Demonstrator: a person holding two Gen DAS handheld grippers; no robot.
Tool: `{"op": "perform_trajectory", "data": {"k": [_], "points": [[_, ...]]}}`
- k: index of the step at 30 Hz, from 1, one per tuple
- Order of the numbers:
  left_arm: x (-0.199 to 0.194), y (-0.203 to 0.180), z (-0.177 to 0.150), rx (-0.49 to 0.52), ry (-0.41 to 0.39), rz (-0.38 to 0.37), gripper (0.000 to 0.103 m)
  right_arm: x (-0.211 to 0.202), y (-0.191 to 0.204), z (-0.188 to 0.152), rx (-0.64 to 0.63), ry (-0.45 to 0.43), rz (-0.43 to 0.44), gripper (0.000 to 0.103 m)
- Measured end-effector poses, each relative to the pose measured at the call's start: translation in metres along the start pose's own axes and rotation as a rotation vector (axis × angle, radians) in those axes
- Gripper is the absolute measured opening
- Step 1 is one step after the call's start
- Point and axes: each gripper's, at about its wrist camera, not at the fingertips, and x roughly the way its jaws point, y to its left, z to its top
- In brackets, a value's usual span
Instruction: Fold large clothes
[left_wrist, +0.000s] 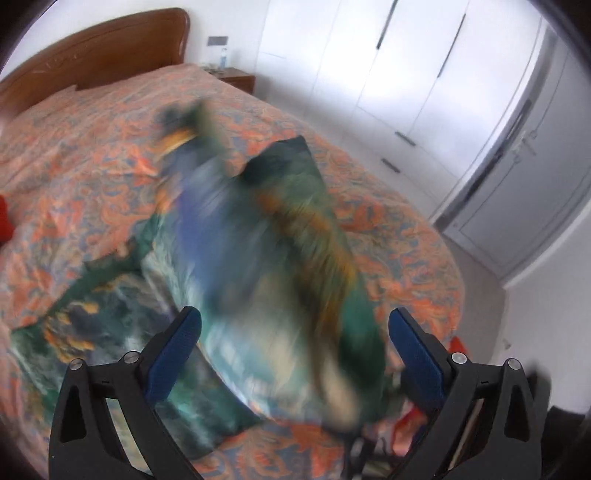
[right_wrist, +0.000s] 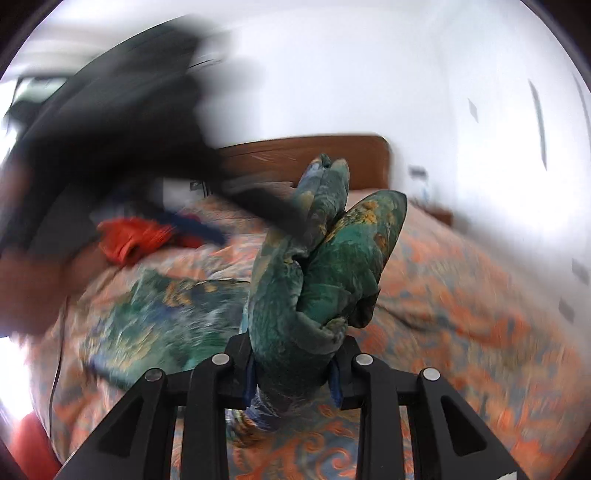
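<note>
A: Biggest thing first?
B: Bed (left_wrist: 92, 155), orange and blue patterned cover, fills most of the left wrist view. Brown wooden headboard (left_wrist: 96, 48) upper left. White wardrobe doors (left_wrist: 406, 66) upper right, grey door (left_wrist: 517, 177) at the right edge.
A: The garment?
B: Green printed garment (left_wrist: 266, 258), blue and orange patches, heavily blurred. It runs from the centre of the left wrist frame down toward the lower middle; part of it lies flat on the bed at lower left. In the right wrist view a bunched fold of it stands up in the centre of the frame, with more spread on the bed at centre left.
A: Right gripper?
B: Right gripper (right_wrist: 291, 376) bottom centre, fingers drawn in and clamped on that bunched fold; cloth fills the gap between the blue pads.
A: Left gripper?
B: Left gripper (left_wrist: 295, 332) bottom of its frame, fingers wide apart. Blurred cloth shows between them, pads not pressing on it.
A: Smaller stuff?
B: Red cloth (right_wrist: 136, 236) on the bed, centre left of the right wrist view. Nightstand (left_wrist: 236, 75) beside the headboard, upper middle of the left view. Dark blurred shape across the upper left of the right view, can't tell what it is.
</note>
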Motion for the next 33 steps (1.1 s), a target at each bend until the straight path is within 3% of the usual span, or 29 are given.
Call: {"op": "perform_trajectory", "data": {"k": [6,7,8,10,12,13,17,21,25,33], "points": [[0.008,0.017,-0.019,-0.008,0.071,0.221,0.101,-0.004,0.086,-0.012,-0.352,-0.038,-0.008,0.03],[0.011,0.022,-0.026,-0.007,0.079,0.271,0.097,-0.003,0.096,-0.013,-0.39,-0.046,-0.009,0.03],[0.011,0.023,-0.031,-0.011,0.083,0.292,0.068,-0.005,0.106,-0.017,-0.426,-0.054,-0.004,0.03],[0.013,0.036,-0.041,-0.041,0.1,0.29,0.041,-0.005,0.118,-0.02,-0.452,-0.056,0.014,0.03],[0.006,0.053,-0.046,-0.105,0.101,0.236,0.034,0.0,0.117,-0.02,-0.416,-0.023,0.025,0.033],[0.0,0.063,-0.047,-0.126,0.094,0.227,0.033,0.002,0.111,-0.019,-0.386,-0.002,0.045,0.041],[-0.028,0.103,-0.047,-0.191,0.055,0.21,0.032,-0.009,0.087,-0.009,-0.21,0.019,0.185,0.052],[-0.05,0.155,-0.056,-0.262,0.016,0.2,0.033,-0.014,0.063,-0.002,-0.092,0.05,0.218,0.052],[-0.063,0.199,-0.087,-0.332,0.007,0.235,0.033,0.005,0.057,0.004,-0.075,0.08,0.197,0.052],[-0.064,0.275,-0.161,-0.525,-0.003,0.258,0.035,0.091,0.072,0.03,-0.041,0.203,0.267,0.049]]}}
